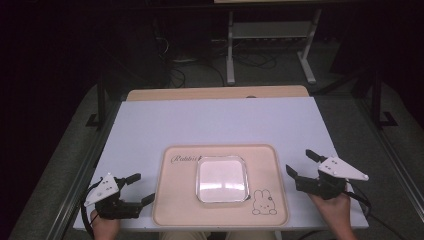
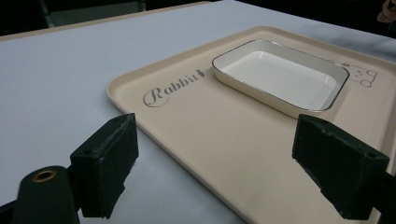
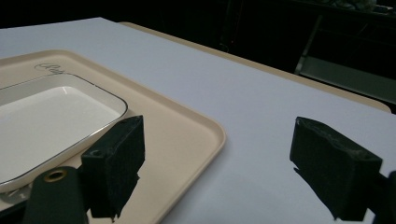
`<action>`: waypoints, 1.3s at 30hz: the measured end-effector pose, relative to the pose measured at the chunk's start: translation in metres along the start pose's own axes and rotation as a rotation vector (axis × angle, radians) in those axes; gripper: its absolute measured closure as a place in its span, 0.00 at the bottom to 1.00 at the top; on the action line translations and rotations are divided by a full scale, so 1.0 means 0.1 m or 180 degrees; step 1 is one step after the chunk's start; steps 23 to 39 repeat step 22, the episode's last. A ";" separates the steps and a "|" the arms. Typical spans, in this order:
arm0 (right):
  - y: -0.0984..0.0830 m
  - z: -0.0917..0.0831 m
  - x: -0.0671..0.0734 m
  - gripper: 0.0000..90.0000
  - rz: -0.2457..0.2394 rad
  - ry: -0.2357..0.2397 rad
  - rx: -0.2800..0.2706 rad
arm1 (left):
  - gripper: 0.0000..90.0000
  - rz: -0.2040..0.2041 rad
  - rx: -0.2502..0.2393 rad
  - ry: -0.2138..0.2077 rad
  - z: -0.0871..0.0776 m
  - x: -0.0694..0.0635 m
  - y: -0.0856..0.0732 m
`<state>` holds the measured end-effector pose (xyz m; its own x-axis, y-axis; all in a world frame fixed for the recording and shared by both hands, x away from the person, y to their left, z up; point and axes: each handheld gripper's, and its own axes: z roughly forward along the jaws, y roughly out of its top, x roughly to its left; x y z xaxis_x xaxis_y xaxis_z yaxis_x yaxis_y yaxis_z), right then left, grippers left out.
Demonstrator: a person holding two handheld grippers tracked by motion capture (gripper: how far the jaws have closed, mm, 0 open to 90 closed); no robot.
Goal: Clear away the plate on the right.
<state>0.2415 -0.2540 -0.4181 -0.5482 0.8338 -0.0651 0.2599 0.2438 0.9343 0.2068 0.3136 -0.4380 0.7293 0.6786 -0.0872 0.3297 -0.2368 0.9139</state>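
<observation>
A beige tray point(image 1: 172, 207) with a rabbit drawing lies at the near middle of the white table point(image 1: 215, 122). On it sits a shallow white rectangular dish point(image 1: 222, 179) with a dark rim. My left gripper point(image 1: 141, 189) rests near the tray's left edge, jaws wide apart with nothing between them. My right gripper point(image 1: 301, 163) hovers just right of the tray, open and empty too. In the left gripper view the tray point(image 2: 219, 144) and dish point(image 2: 280, 74) lie ahead of the left gripper point(image 2: 233, 163). In the right gripper view the right gripper point(image 3: 219, 163) straddles the tray's corner point(image 3: 201, 135); the dish point(image 3: 46, 121) is at left.
A strip of wooden tabletop point(image 1: 215, 93) shows beyond the white surface. White desk legs point(image 1: 230, 50) and cables stand on the dark floor behind. Bare white surface stretches across the far half of the table.
</observation>
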 end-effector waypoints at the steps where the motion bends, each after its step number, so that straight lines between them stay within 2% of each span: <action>1: -0.01 -0.02 -0.01 0.19 0.0002 0.0002 0.0006 | 0.16 0.0004 0.0010 0.0004 0.00 0.00 0.00; 8: -0.10 -0.10 -0.05 0.17 0.0082 0.0032 0.0082 | 0.16 0.0038 0.0065 0.0022 0.01 -0.01 -0.01; 15: -0.17 -0.14 -0.05 0.16 0.0029 0.0032 0.0141 | 0.16 0.0129 0.0155 0.0017 0.03 -0.03 -0.01; 19: -0.20 -0.14 -0.04 0.16 0.0023 0.0047 0.0206 | 0.16 0.0134 0.0133 0.0015 0.02 -0.03 0.00; 39: -0.20 -0.14 -0.04 0.16 -0.0004 0.0050 0.0204 | 0.16 0.0150 0.0116 0.0015 0.01 -0.03 0.00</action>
